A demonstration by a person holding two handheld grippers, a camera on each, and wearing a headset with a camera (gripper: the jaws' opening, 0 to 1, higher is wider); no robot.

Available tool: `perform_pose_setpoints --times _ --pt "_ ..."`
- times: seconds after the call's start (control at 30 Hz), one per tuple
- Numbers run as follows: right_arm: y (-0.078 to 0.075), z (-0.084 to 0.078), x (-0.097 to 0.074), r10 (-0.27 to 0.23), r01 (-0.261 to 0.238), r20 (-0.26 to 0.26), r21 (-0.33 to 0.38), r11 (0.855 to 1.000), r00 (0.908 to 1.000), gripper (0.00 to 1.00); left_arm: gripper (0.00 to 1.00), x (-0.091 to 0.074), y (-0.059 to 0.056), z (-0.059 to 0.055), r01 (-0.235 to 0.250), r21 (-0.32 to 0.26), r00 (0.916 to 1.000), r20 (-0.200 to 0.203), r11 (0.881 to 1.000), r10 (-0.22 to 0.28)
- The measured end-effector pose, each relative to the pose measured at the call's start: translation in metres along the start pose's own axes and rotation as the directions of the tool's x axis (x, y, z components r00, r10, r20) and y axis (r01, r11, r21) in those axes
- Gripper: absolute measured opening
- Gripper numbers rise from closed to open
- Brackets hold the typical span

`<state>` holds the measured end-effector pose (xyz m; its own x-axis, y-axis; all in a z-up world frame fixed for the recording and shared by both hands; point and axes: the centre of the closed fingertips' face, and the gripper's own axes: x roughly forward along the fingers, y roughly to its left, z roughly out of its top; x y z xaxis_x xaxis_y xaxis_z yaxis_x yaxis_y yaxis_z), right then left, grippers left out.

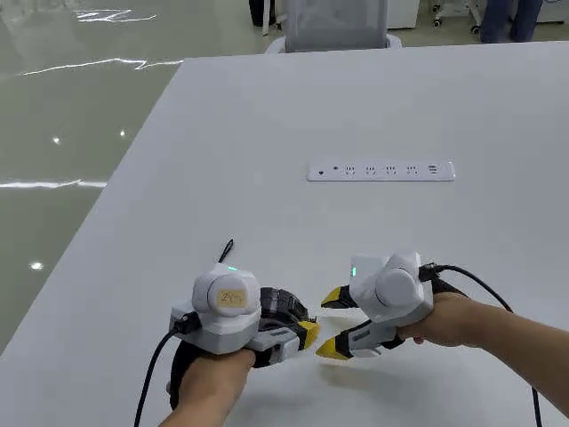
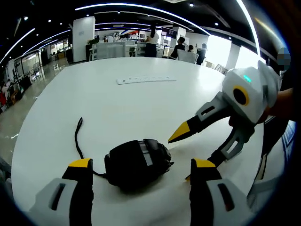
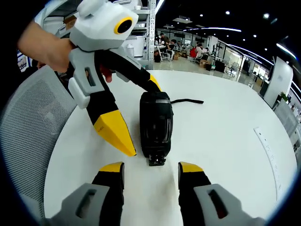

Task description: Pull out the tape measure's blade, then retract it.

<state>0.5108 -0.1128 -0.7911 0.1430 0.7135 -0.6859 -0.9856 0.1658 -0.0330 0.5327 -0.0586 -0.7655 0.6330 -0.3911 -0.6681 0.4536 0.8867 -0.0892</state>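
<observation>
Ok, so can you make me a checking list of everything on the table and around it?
Surface: white table, mostly bare.
Job's things: black tape measure lying on the table, blade not pulled out; its strap trails away across the top.
Clutter: white power strip lying further back, apart from the rest.
Grippers: left gripper open, one jaw on each side of the tape measure; right gripper open, jaws pointing at the tape measure's end, not touching it.
Cables: right cable and left cable, both black, run back from the grippers.
Surroundings: grey chair at the table's far end; shiny floor.
</observation>
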Motion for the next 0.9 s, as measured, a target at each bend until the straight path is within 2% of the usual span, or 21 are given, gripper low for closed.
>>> perform_pose_setpoints --times 0.2,0.3,0.5,0.63,0.9 --pt "0.003 0.003 -0.008 -0.014 0.014 0.004 0.011 1.0 0.9999 0.5 0.9 -0.004 -0.005 -0.001 0.057 0.036 0.9982 -0.02 0.998 -0.056" --pt "0.003 0.004 -0.014 -0.027 0.027 0.003 0.04 0.999 0.9996 0.54 0.91 -0.007 -0.012 -0.002 0.11 0.061 0.9937 -0.029 0.992 -0.109" --pt "0.003 0.008 -0.023 -0.065 0.062 0.026 0.101 0.993 0.9975 0.59 0.94 -0.014 -0.012 0.0 0.145 0.077 0.9892 -0.032 0.986 -0.143" --pt "0.005 0.012 -0.029 -0.09 0.085 0.041 0.117 0.99 0.9951 0.61 0.97 -0.018 -0.016 0.001 0.183 0.132 0.983 -0.038 0.974 -0.179" --pt "0.004 0.012 -0.046 -0.149 0.138 0.062 0.161 0.977 0.9869 0.65 0.99 -0.027 -0.017 0.006 0.211 0.167 0.9774 -0.023 0.963 -0.21"
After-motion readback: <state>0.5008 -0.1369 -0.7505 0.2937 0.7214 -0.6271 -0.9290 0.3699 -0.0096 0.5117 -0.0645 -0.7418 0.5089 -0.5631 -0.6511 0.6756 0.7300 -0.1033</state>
